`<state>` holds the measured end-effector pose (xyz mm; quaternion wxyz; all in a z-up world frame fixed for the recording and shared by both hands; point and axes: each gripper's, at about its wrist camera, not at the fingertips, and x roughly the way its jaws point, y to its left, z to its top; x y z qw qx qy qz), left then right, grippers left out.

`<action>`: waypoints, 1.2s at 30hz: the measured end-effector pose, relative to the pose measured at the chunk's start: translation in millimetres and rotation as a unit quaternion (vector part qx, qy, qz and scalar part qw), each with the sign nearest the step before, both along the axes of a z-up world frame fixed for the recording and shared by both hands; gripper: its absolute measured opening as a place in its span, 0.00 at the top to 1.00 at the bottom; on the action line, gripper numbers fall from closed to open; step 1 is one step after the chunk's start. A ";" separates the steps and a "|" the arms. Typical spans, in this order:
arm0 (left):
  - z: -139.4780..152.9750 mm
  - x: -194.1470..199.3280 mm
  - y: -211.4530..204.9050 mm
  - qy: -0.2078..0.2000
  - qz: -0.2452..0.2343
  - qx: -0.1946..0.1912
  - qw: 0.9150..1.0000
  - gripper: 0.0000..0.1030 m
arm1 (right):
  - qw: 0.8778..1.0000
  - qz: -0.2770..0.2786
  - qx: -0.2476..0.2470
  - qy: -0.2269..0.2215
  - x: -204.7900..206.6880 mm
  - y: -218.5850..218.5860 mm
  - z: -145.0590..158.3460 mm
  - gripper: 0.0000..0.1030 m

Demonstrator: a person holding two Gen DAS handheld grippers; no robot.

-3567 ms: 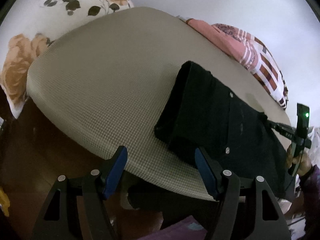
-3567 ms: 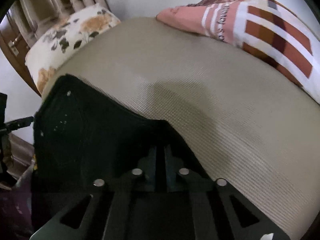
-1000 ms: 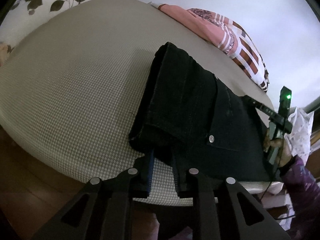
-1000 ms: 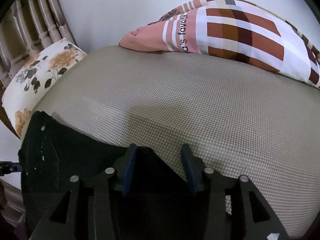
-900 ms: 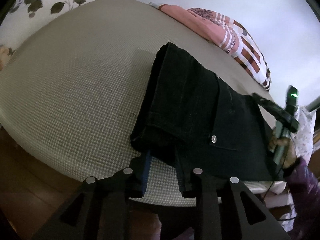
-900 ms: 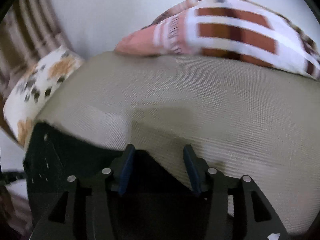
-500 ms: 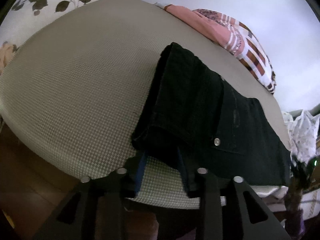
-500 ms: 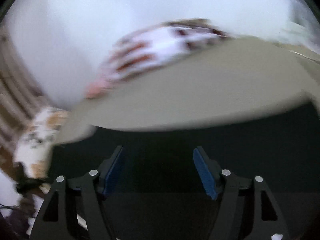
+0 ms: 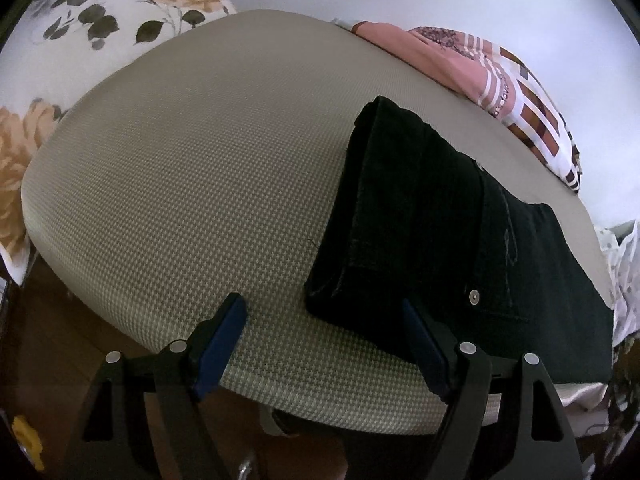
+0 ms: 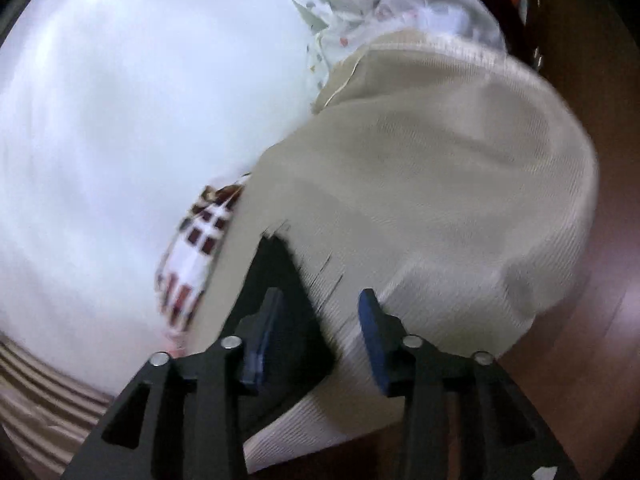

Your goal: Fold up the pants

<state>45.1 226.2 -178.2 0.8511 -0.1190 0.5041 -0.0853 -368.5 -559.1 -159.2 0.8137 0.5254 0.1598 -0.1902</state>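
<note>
1. We count one floral pillow (image 9: 80, 36) at the far left of the left wrist view, lying against the end of the one bed (image 9: 192, 184), whose beige woven cover fills most of that view.
2. Our left tool (image 9: 324, 344) sits low at the near edge of the bed, angled down at it. Its jaws have just been opening and now stand wide apart, with bare cover between them and nothing gripped. Its right blue pad (image 9: 424, 352) lies over the near corner of the pants without pressing on them.
3. We count one pair of black pants (image 9: 448, 240), folded into a long thick stack that lies flat on the right half of the bed. One metal rivet (image 9: 474, 297) shows near its front edge.
4. One pink, white and brown checked blanket (image 9: 512, 92) is bunched along the far right side of the bed, against the pale wall.
5. In the blurred right wrist view our right tool (image 10: 320, 332) is rolled sideways over the corner of the bed. Its jaws have just been closing yet stand partly apart, holding nothing. A dark corner of the pants shows behind its left pad (image 10: 264, 336), and beige cover lies between the pads.
</note>
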 end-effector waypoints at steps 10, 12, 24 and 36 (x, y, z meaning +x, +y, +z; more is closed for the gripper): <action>14.9 -4.8 5.1 -0.027 0.027 -0.020 0.999 0.22 | 0.996 0.037 0.065 -0.047 27.9 29.0 -45.4 0.42; 24.6 -7.9 7.6 -0.046 0.041 -0.018 0.998 0.22 | 0.994 0.029 0.076 -0.068 28.6 32.3 -45.9 0.36; 55.2 -13.8 -40.1 -0.075 -0.014 -0.040 0.996 0.22 | 0.985 0.049 0.113 -0.119 56.2 36.8 -42.2 0.36; 68.2 -21.5 -91.8 -0.094 -0.095 -0.016 0.991 0.22 | 0.998 0.063 0.007 0.023 133.8 44.7 -15.3 0.48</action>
